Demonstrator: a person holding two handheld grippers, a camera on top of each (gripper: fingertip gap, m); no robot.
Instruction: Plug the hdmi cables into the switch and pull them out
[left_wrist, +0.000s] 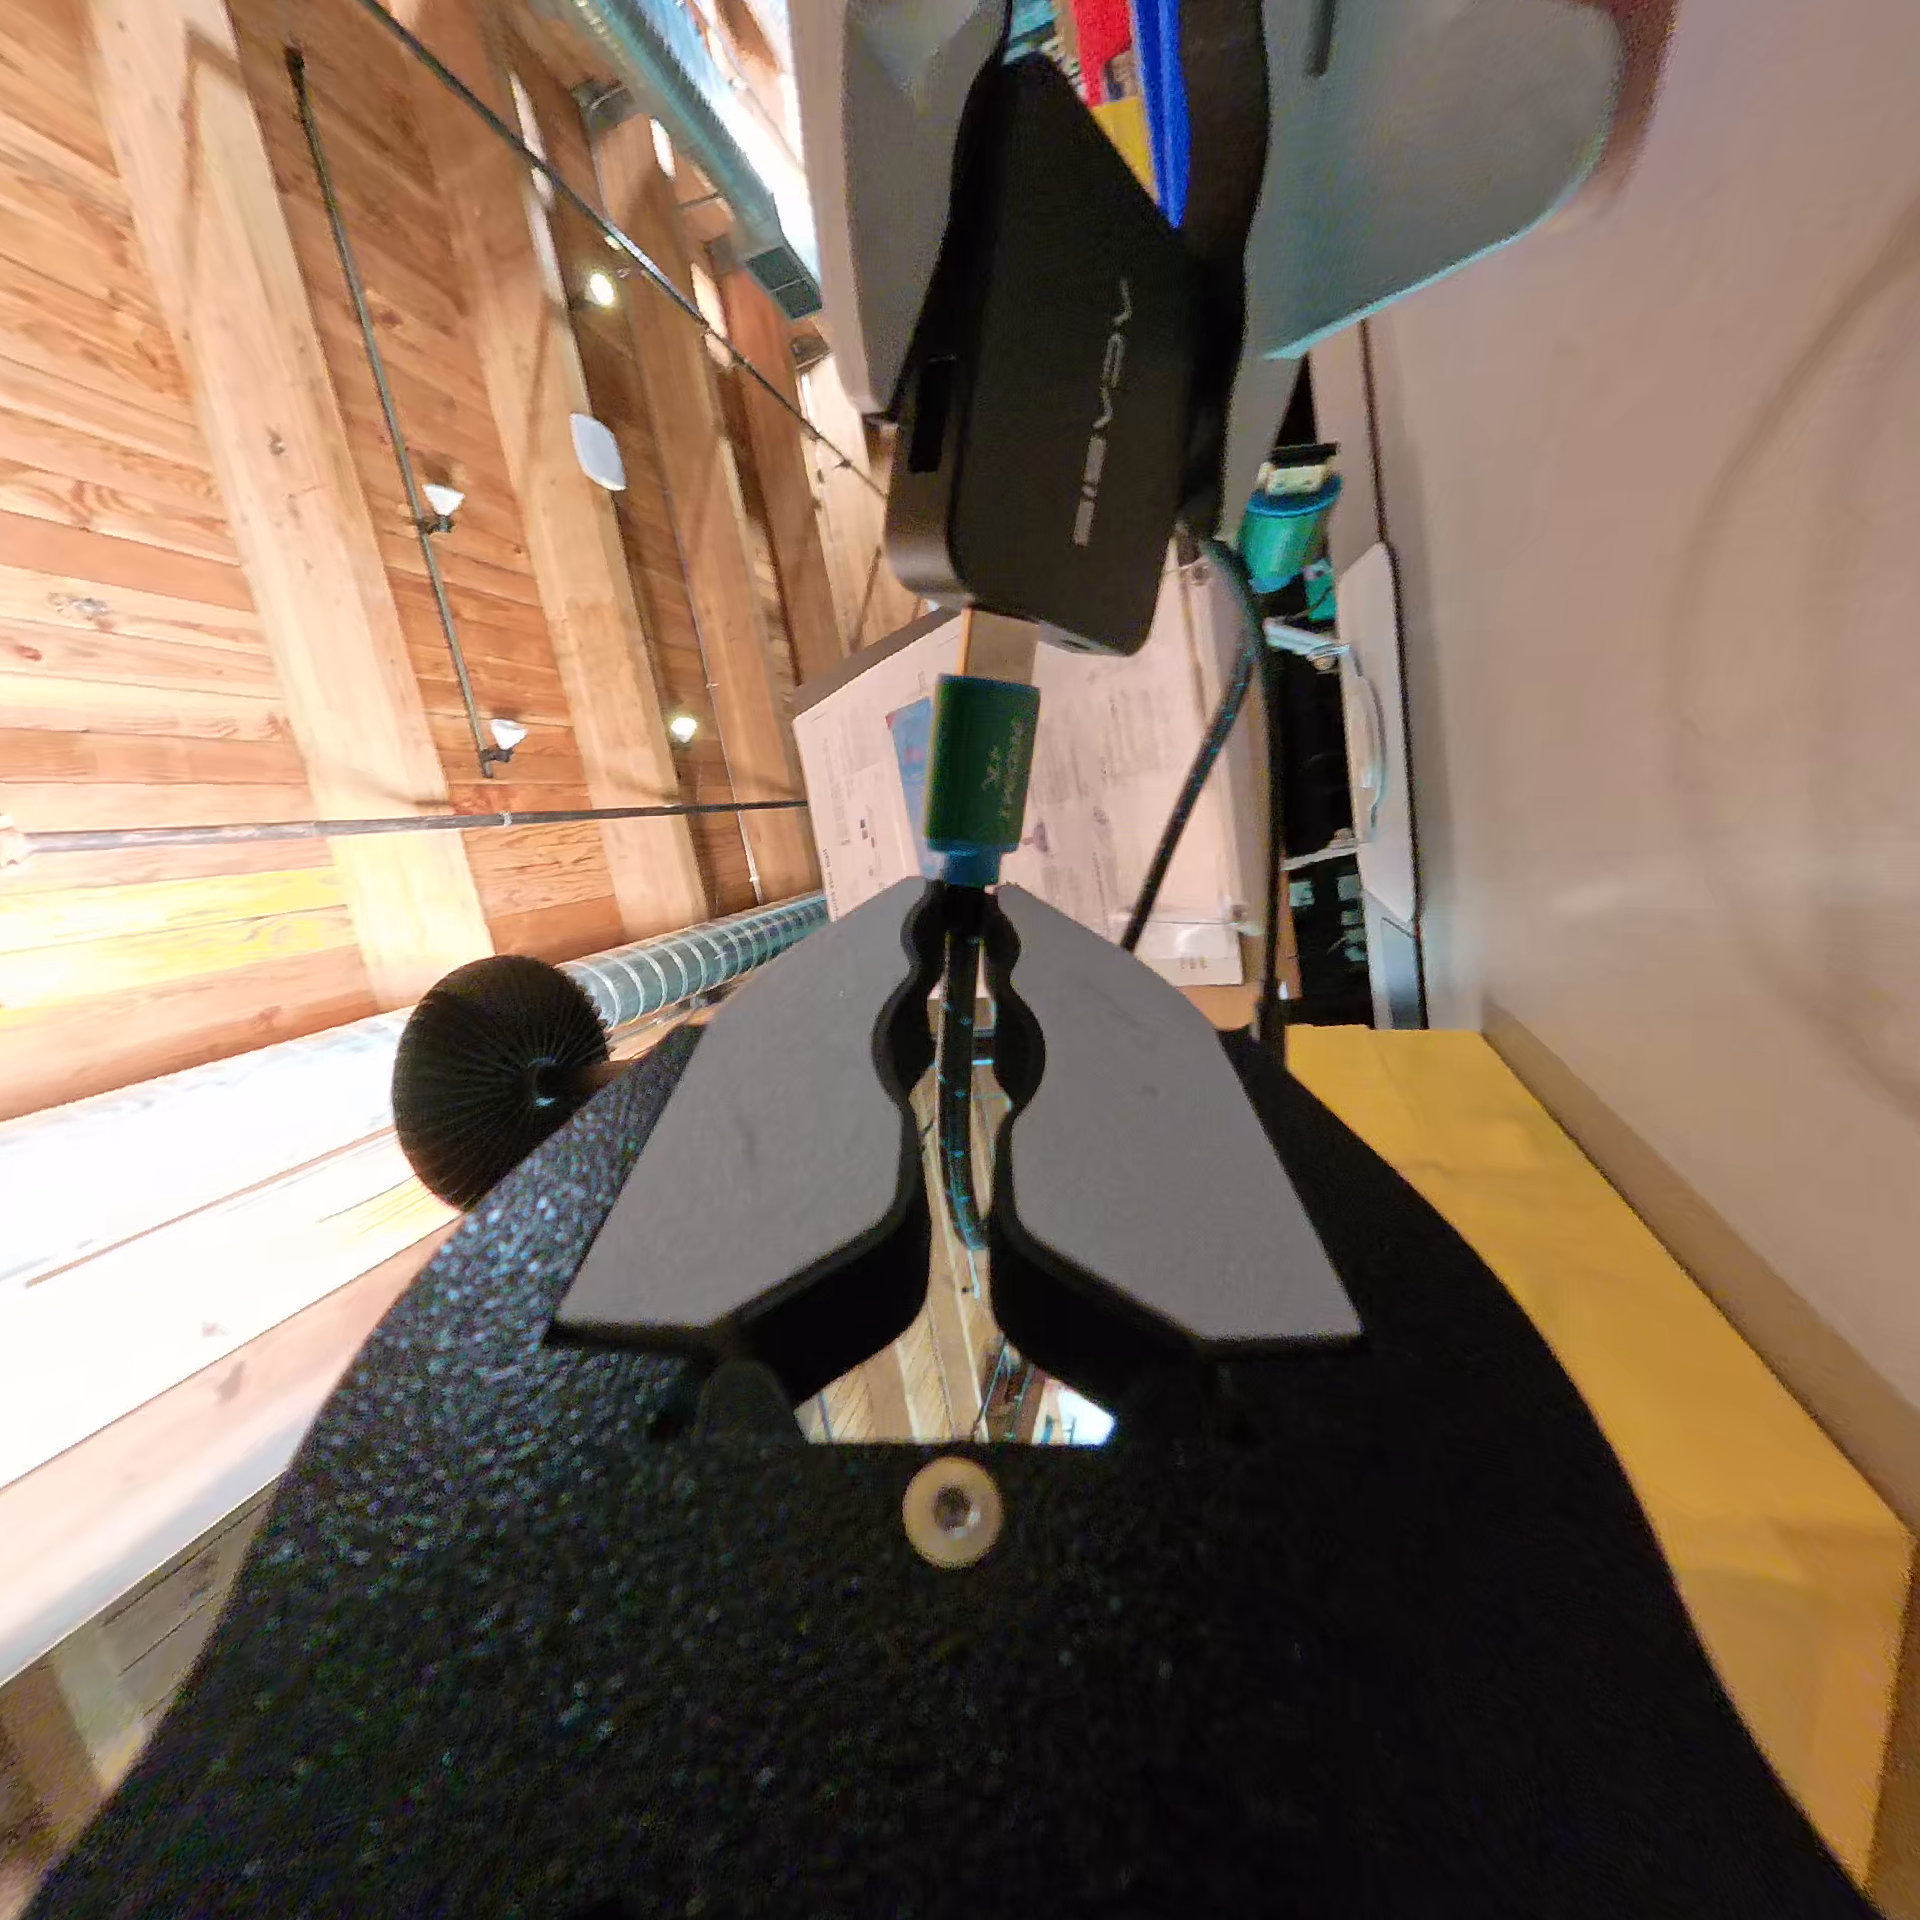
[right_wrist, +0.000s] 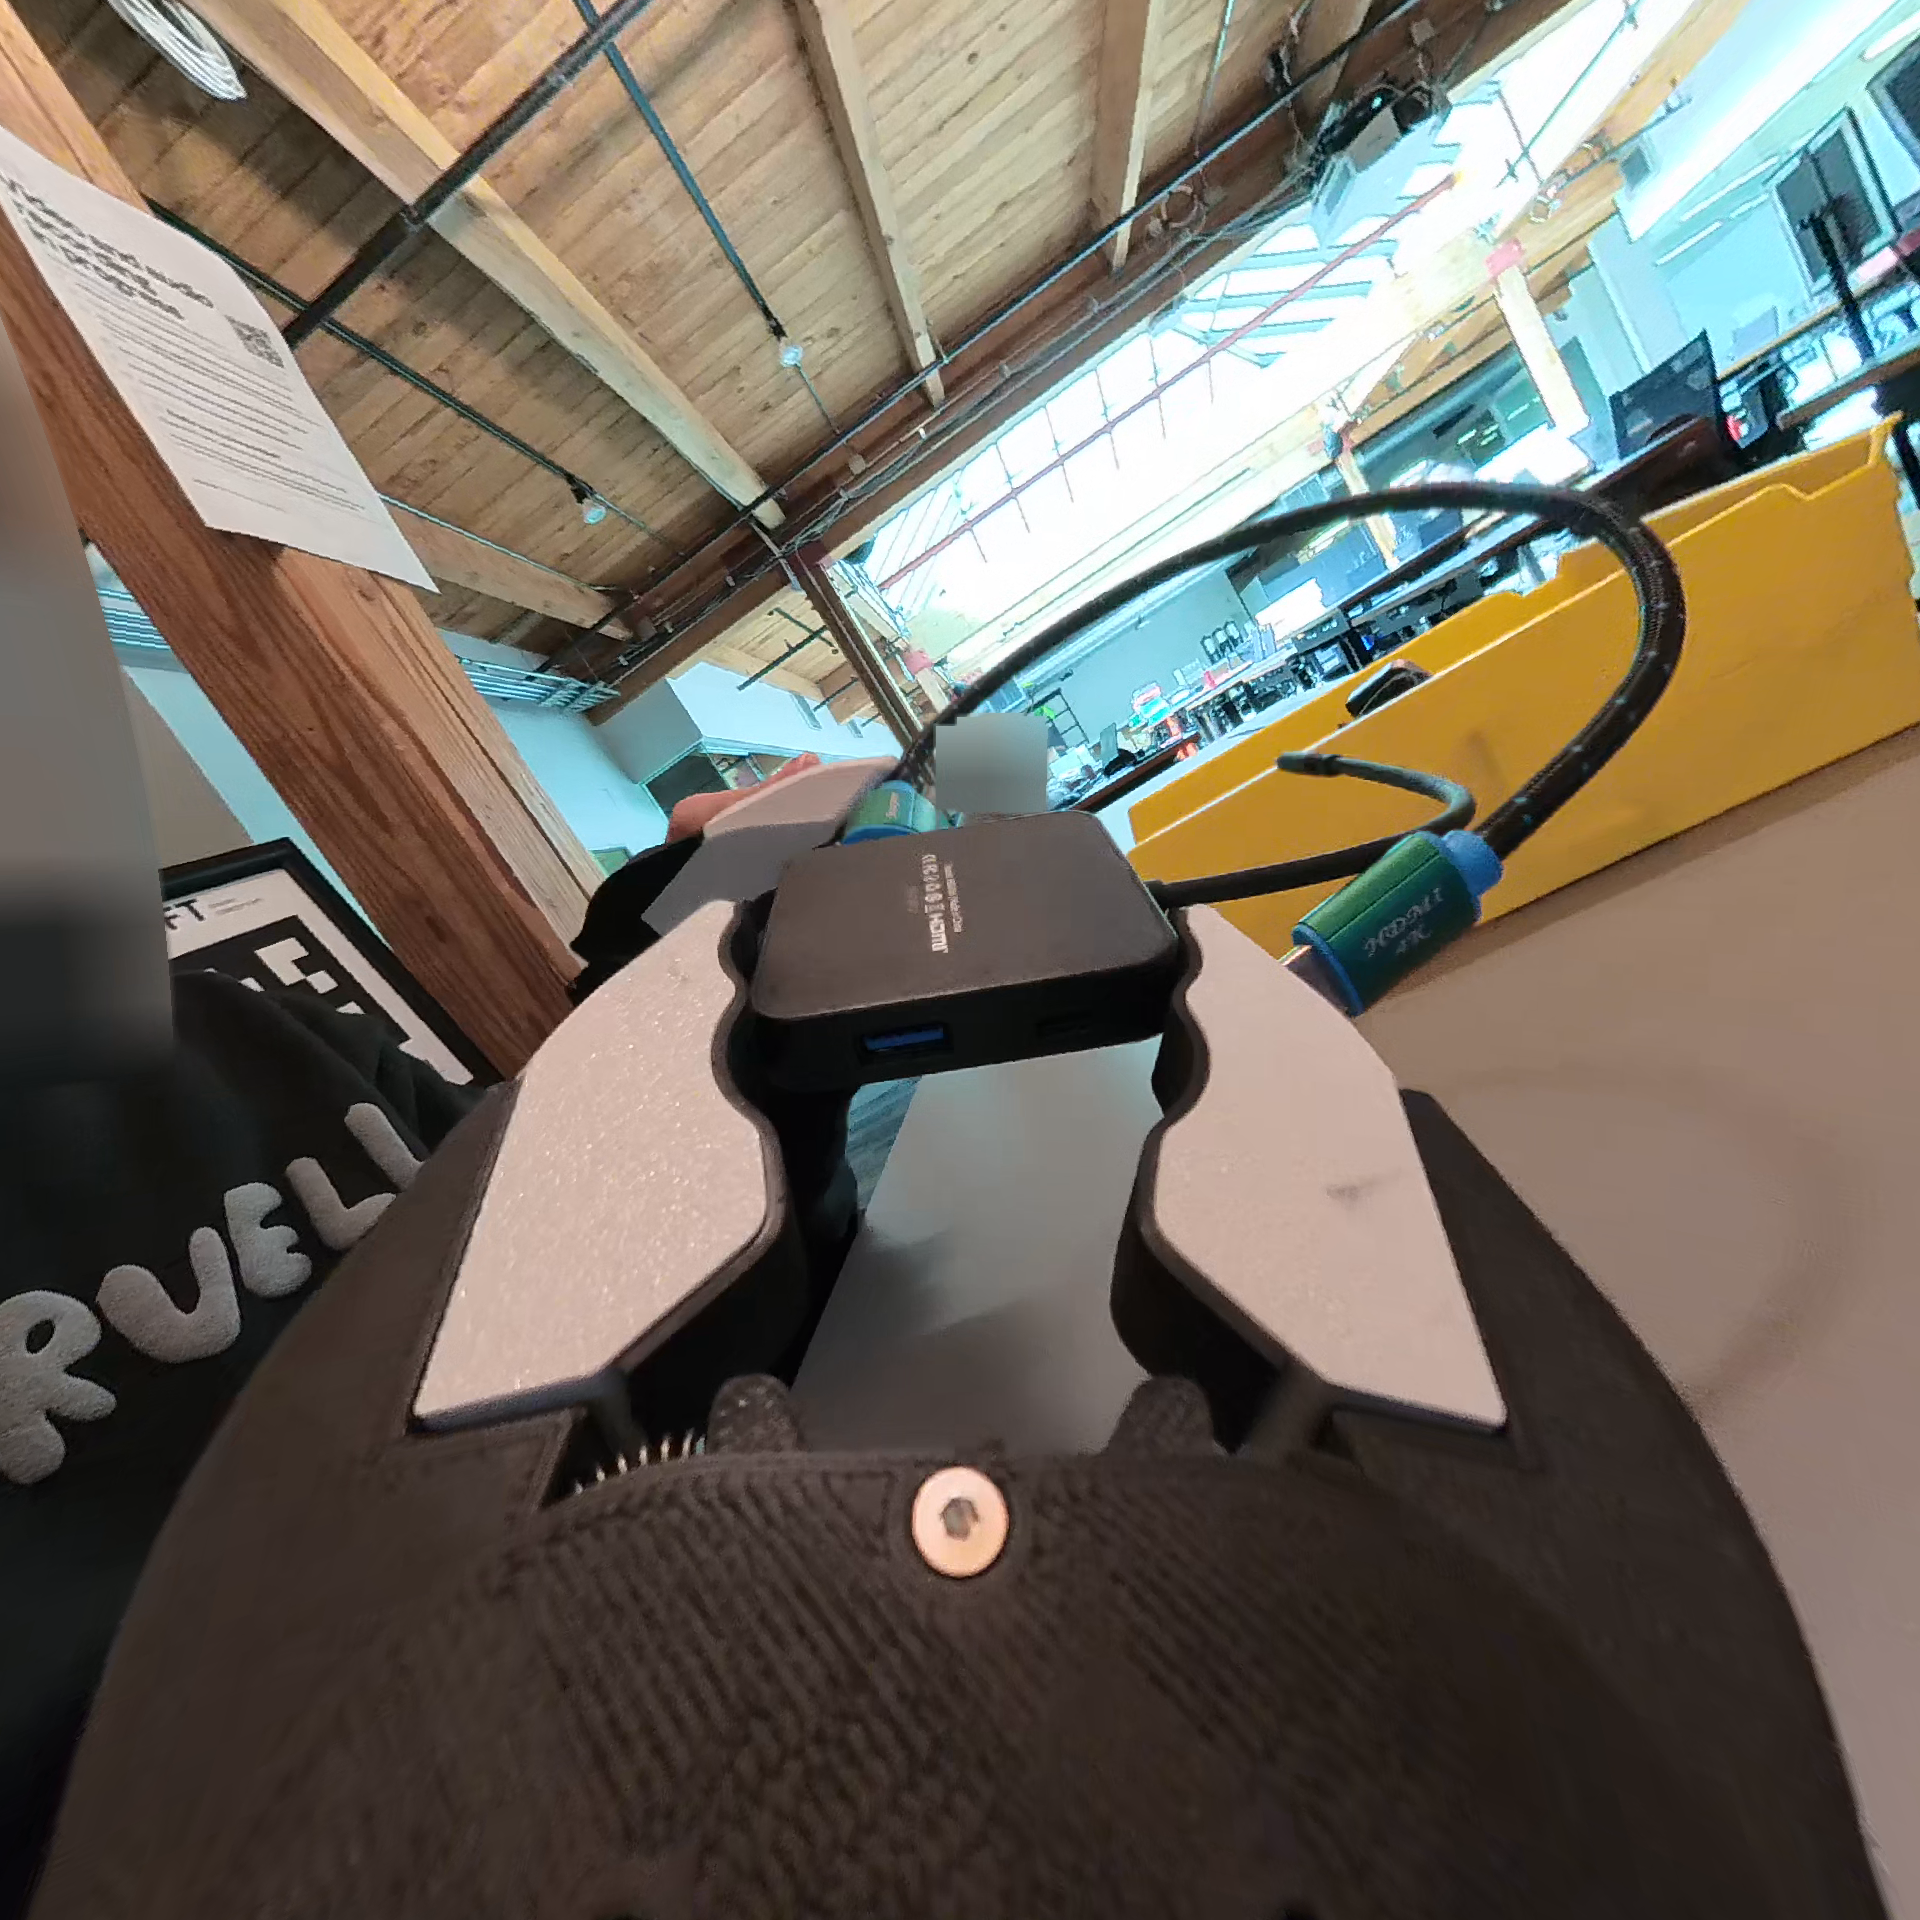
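My right gripper (right_wrist: 961, 971) is shut on the black switch (right_wrist: 961, 925) and holds it above the table by its two sides. In the left wrist view the switch (left_wrist: 1049, 416) hangs between the right gripper's grey fingers (left_wrist: 1434, 187). My left gripper (left_wrist: 961, 899) is shut on a braided cable just behind its green HDMI plug (left_wrist: 977, 769). The plug's metal tip (left_wrist: 997, 649) meets the switch's end face; how deep it sits I cannot tell. A second green-and-blue HDMI plug (right_wrist: 1392, 935) lies loose on the table, and it also shows in the left wrist view (left_wrist: 1288, 520).
A yellow bin (right_wrist: 1558, 707) stands on the beige table (right_wrist: 1662, 1195) behind the loose plug. The switch's own thin black lead (right_wrist: 1351, 862) trails to the right. A wooden post with a paper sheet (right_wrist: 208, 353) and a person's dark sleeve (right_wrist: 156, 1247) are on the left.
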